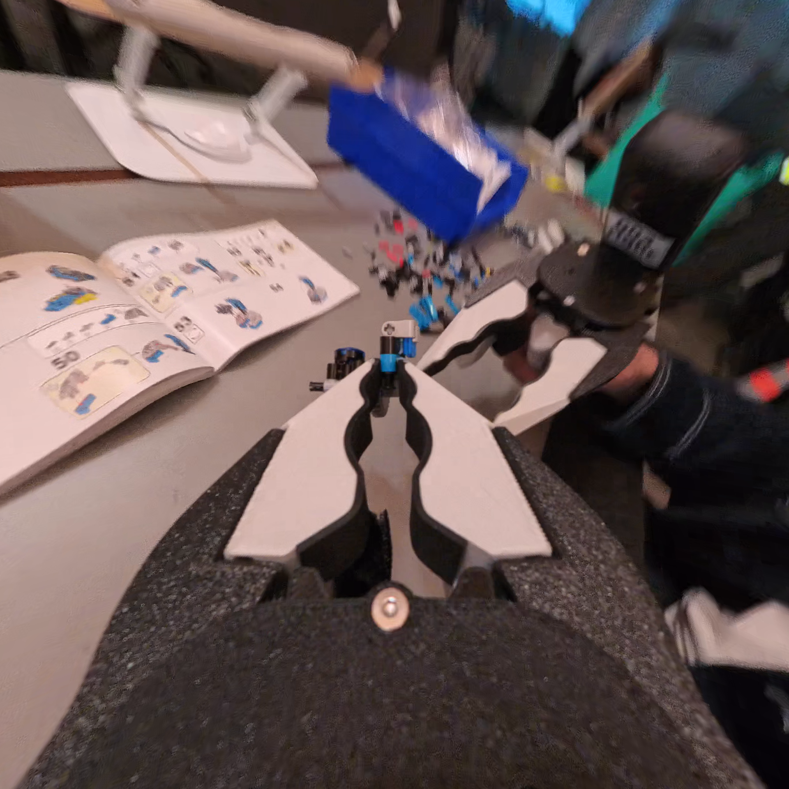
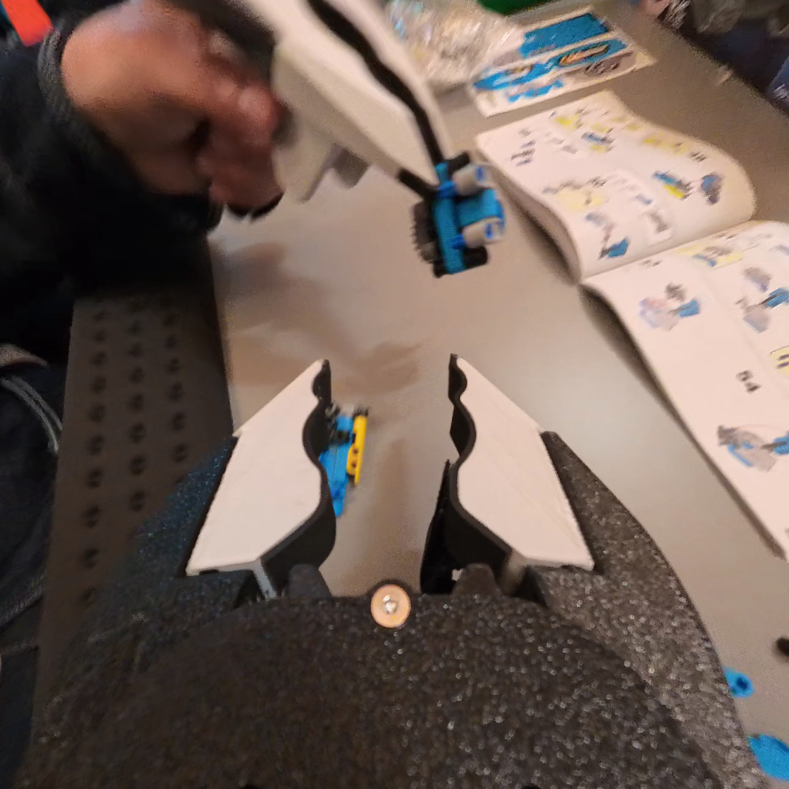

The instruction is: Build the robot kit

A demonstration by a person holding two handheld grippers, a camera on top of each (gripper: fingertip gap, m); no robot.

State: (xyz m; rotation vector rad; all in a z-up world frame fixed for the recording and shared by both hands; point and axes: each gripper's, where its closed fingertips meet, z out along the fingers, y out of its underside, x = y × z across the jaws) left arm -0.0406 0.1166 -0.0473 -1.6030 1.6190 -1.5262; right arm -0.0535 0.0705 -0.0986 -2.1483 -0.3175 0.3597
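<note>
My left hand-held gripper (image 1: 387, 367) is clamped on a small blue-black brick assembly (image 1: 395, 346), lifted off the tabletop (image 1: 128, 491). My right hand-held gripper (image 2: 389, 375) gapes, empty, over a blue-yellow piece (image 2: 348, 448). Manual (image 1: 170, 299) open; loose pile (image 1: 427, 264) unbuilt.

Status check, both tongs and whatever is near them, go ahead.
Left tongs shut on blue brick assembly, held above table. Right tongs open, empty, over a small blue-and-yellow piece on the table. Open booklet alongside.
</note>
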